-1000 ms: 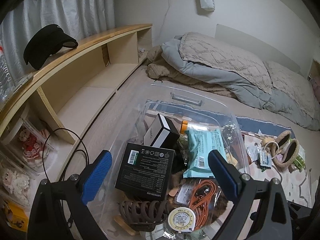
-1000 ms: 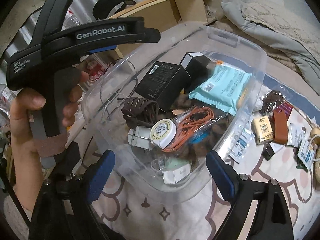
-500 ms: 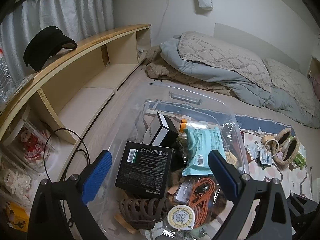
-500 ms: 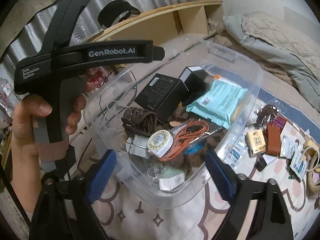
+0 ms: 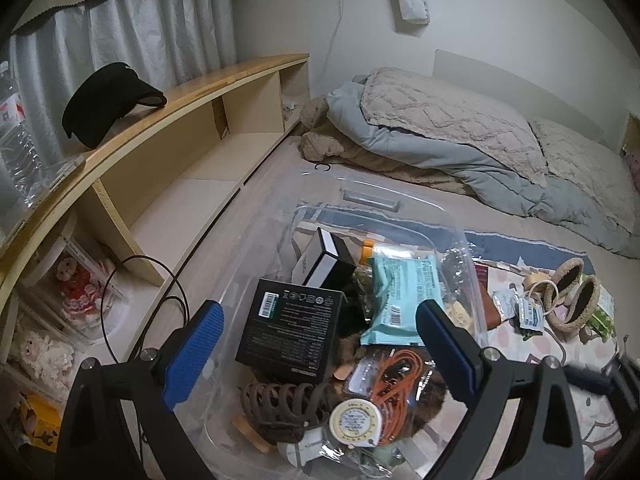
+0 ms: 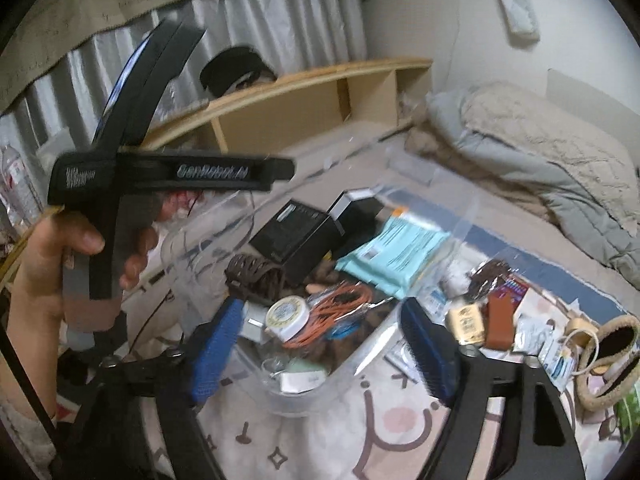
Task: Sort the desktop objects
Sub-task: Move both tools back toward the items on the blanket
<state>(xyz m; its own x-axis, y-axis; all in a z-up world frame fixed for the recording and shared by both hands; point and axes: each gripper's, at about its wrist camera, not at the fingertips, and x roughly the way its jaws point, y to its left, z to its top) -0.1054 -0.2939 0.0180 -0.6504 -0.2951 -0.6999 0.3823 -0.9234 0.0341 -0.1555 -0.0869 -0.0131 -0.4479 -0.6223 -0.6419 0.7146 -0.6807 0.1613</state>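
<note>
Clutter fills the clear bin (image 5: 372, 200) under both tongs. The left gripper (image 5: 320, 344) gapes over the black box (image 5: 288, 336); the right gripper (image 6: 320, 344), jaws just reopened and grasping nothing, straddles the bin's near rim.

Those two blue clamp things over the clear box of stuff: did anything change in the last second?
The right gripper drew up and back from the clear bin, tilting; its jaws closed a little and have just been opening again, with nothing gripped. The left gripper hovers open over the bin as before. The black box, teal packet and orange cord lie unmoved.
</note>
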